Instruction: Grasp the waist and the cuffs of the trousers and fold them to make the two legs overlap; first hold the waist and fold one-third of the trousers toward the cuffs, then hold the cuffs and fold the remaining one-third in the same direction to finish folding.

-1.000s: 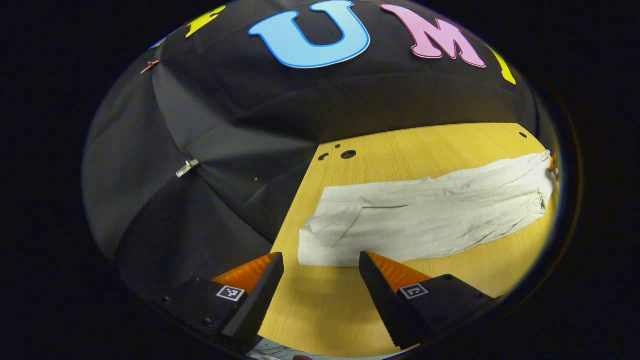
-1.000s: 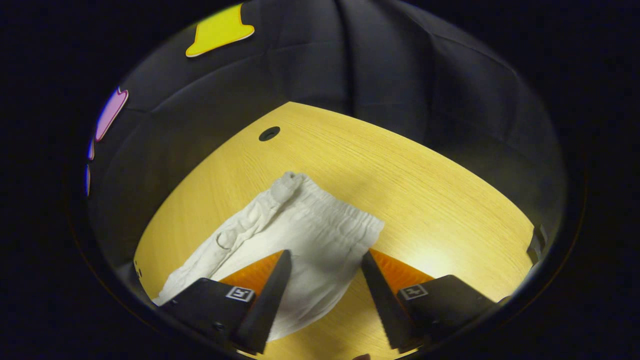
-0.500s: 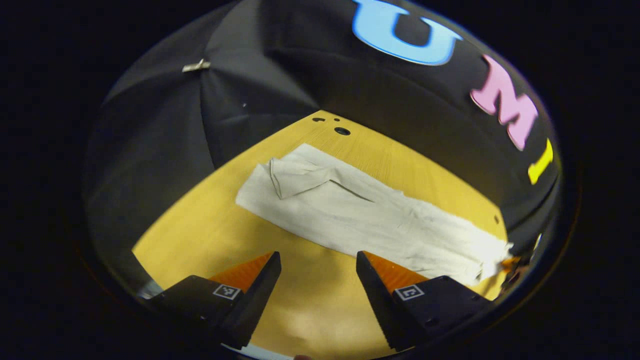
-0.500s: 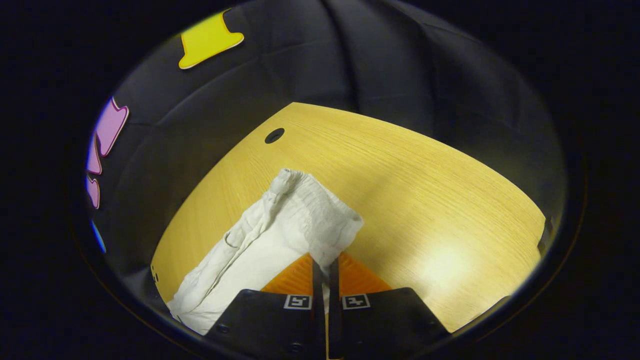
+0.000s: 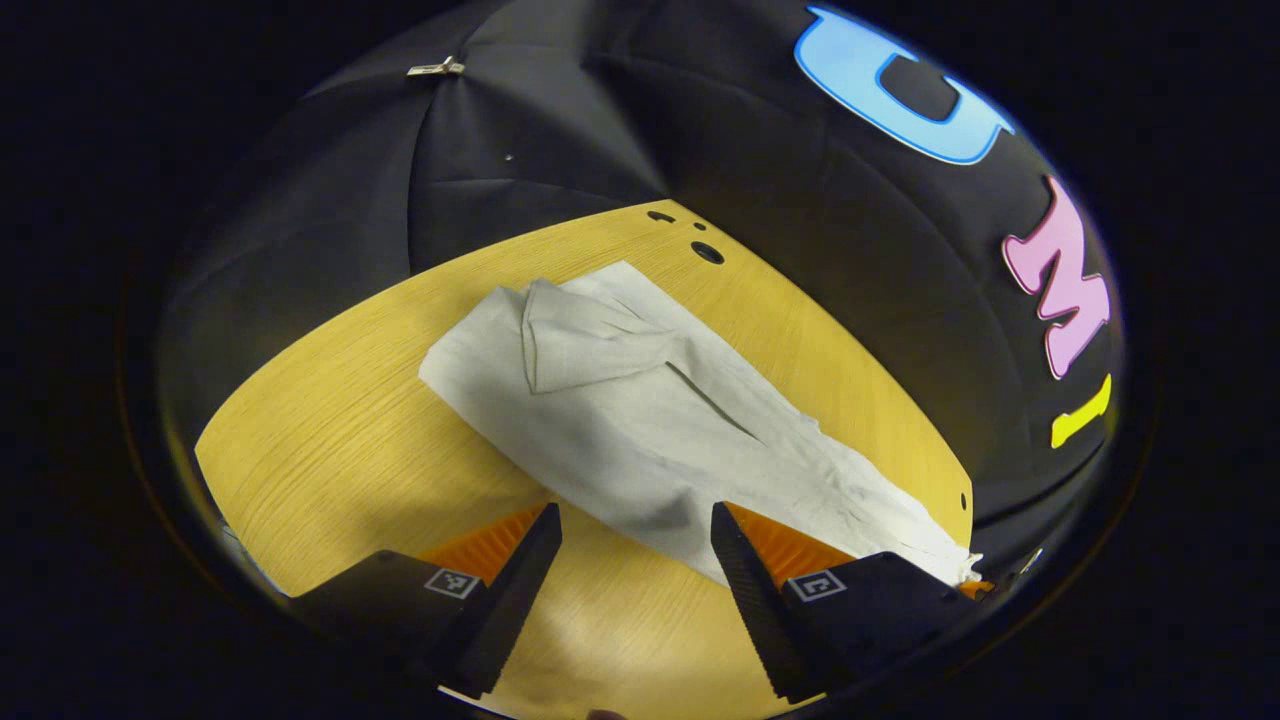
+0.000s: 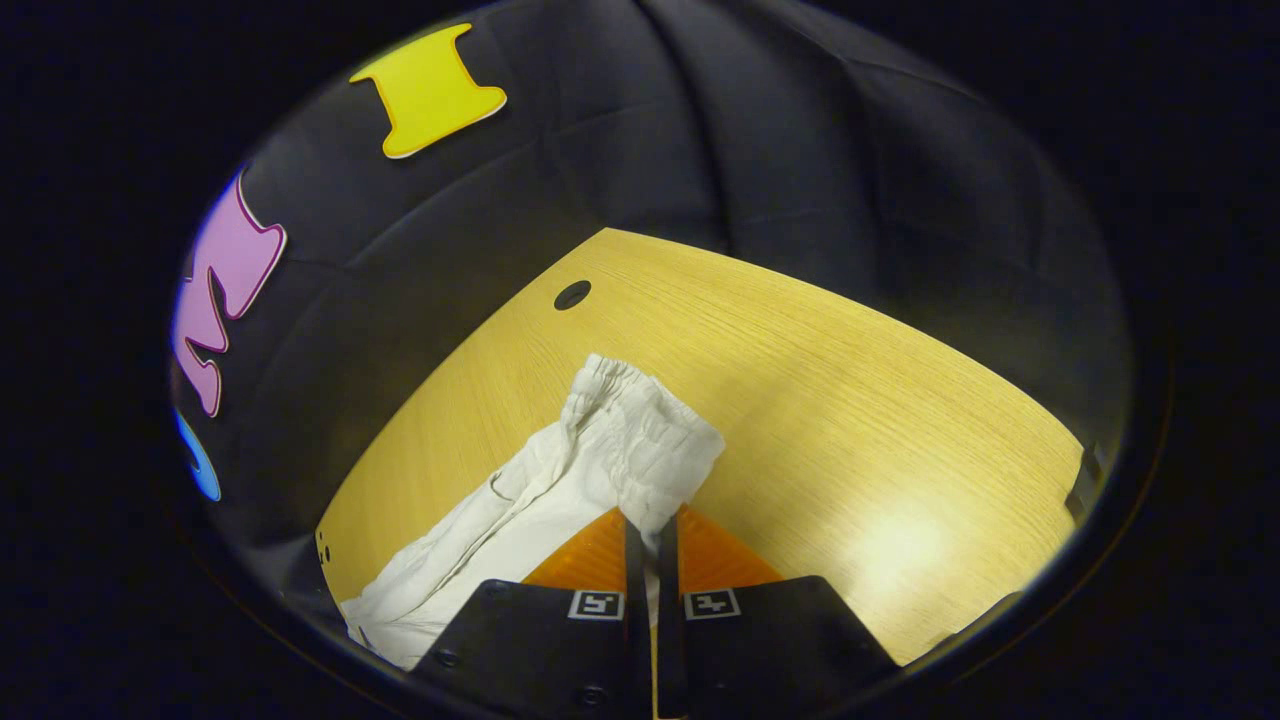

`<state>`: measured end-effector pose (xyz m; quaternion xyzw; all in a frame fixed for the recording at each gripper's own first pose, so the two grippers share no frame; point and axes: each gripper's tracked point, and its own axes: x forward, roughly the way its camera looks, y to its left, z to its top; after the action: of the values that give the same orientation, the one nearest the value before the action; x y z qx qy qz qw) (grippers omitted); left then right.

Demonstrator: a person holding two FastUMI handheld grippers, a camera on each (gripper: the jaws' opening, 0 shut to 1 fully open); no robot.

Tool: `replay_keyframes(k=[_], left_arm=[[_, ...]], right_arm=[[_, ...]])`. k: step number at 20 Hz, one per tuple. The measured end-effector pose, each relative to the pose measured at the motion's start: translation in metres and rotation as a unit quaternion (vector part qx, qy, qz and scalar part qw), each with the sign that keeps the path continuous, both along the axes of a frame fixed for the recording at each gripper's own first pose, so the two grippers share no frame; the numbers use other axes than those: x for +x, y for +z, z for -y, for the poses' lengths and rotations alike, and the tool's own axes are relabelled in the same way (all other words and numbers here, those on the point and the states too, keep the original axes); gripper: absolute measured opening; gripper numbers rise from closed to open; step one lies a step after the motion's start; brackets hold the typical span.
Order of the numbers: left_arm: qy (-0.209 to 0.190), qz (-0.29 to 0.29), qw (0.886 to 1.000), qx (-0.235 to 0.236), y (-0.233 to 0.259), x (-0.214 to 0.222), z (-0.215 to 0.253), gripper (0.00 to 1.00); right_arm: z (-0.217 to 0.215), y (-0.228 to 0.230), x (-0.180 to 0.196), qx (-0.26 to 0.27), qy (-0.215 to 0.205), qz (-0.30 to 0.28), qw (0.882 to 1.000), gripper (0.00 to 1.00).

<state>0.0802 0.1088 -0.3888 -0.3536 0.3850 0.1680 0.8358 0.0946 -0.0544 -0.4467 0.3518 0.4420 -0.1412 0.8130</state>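
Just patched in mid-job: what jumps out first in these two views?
The pale trousers lie stretched diagonally across the yellow wooden table. In the right gripper view the right claw is shut on the gathered waist. The left claw hangs open over the near edge of a leg.

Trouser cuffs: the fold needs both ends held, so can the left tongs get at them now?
Probably yes. The left tongs are open over the trousers, and bare table surrounds the cuffs, with nothing between.
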Motion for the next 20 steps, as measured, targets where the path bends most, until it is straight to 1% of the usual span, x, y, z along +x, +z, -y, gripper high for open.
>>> replay_keyframes(k=[2, 5, 7, 8, 9, 10, 12, 13, 14, 16, 17, 20], left_arm=[[0.012, -0.005, 1.000, -0.010, -0.007, 0.009, -0.006, 0.96], [0.019, -0.008, 1.000, -0.003, -0.009, 0.021, -0.014, 0.96], [0.014, -0.024, 0.999, 0.016, -0.012, 0.029, -0.018, 0.95], [0.010, -0.040, 0.999, 0.035, -0.016, 0.030, -0.021, 0.96], [0.006, -0.070, 0.995, 0.064, -0.021, 0.027, -0.028, 0.94], [0.006, -0.092, 0.991, 0.094, -0.024, 0.024, -0.032, 0.77], [0.001, -0.110, 0.986, 0.128, -0.028, 0.030, -0.030, 0.44], [-0.008, -0.108, 0.985, 0.134, -0.028, 0.035, -0.027, 0.41], [-0.002, -0.106, 0.986, 0.131, -0.027, 0.036, -0.025, 0.27], [0.006, -0.105, 0.987, 0.119, -0.026, 0.036, -0.021, 0.08], [0.005, -0.103, 0.988, 0.113, -0.026, 0.036, -0.021, 0.06], [0.006, -0.089, 0.993, 0.082, -0.028, 0.037, -0.017, 0.06]], right_arm=[[0.002, 0.001, 0.000, -0.007, 0.009, 0.001, 1.000, 0.07], [0.001, 0.000, -0.001, -0.009, 0.012, 0.000, 1.000, 0.07], [0.000, -0.002, -0.002, -0.012, 0.014, -0.002, 1.000, 0.07], [0.000, -0.004, -0.003, -0.017, 0.020, -0.006, 1.000, 0.07], [-0.001, -0.006, -0.003, -0.022, 0.026, -0.011, 0.999, 0.07], [-0.002, -0.007, -0.003, -0.026, 0.032, -0.014, 0.999, 0.07], [-0.001, -0.009, -0.003, -0.031, 0.040, -0.014, 0.999, 0.07], [-0.003, -0.010, -0.003, -0.031, 0.041, -0.013, 0.999, 0.07], [-0.001, -0.009, -0.002, -0.030, 0.040, -0.010, 0.999, 0.07], [0.004, -0.001, -0.001, -0.034, 0.033, 0.000, 0.999, 0.07], [0.006, 0.001, -0.001, -0.040, 0.031, 0.007, 0.999, 0.07], [0.014, 0.015, 0.000, -0.057, 0.031, 0.024, 0.998, 0.07]])
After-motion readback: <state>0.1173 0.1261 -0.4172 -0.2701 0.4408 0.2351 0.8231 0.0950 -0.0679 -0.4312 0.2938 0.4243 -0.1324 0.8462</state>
